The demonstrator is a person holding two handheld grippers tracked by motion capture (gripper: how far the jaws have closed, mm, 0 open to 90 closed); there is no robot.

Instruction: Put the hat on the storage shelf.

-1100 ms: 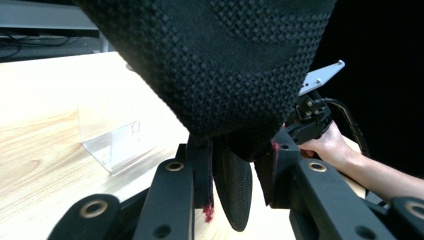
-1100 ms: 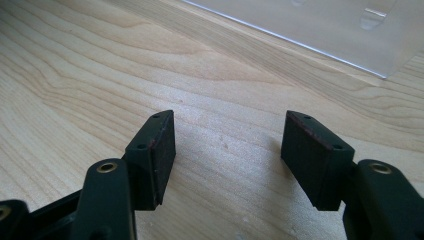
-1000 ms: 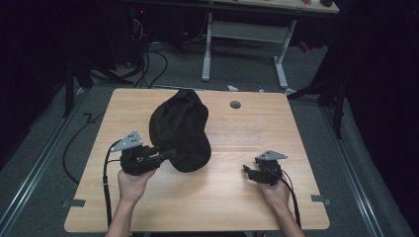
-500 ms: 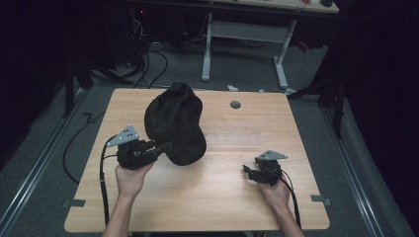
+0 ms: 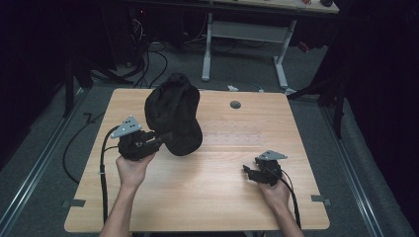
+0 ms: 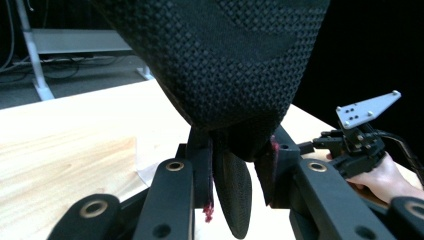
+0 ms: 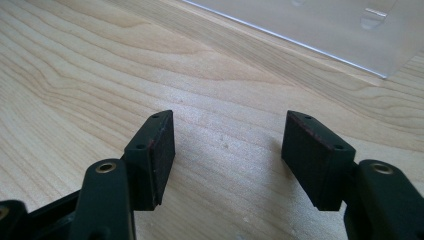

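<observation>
Up left of centre in the high view: black mesh bag (image 5: 173, 116), lifted off the wooden table (image 5: 207, 197), hanging from the left gripper (image 5: 160, 139). Clamped tight on a gathered fold of the bag's lower edge, seen close in the left gripper view (image 6: 235, 65), a loose flap of the same mesh drooping between the jaws. Contents of the bag hidden by the fabric; mouth not visible. No brand, label or legible writing on bag or tools. Lower right of the high view: right gripper (image 5: 249, 173), resting low on the table, well apart from the bag, jaws spread wide with nothing between them. Clear plastic sheet (image 7: 320, 17) flat on the wood at the upper right of the right gripper view.
</observation>
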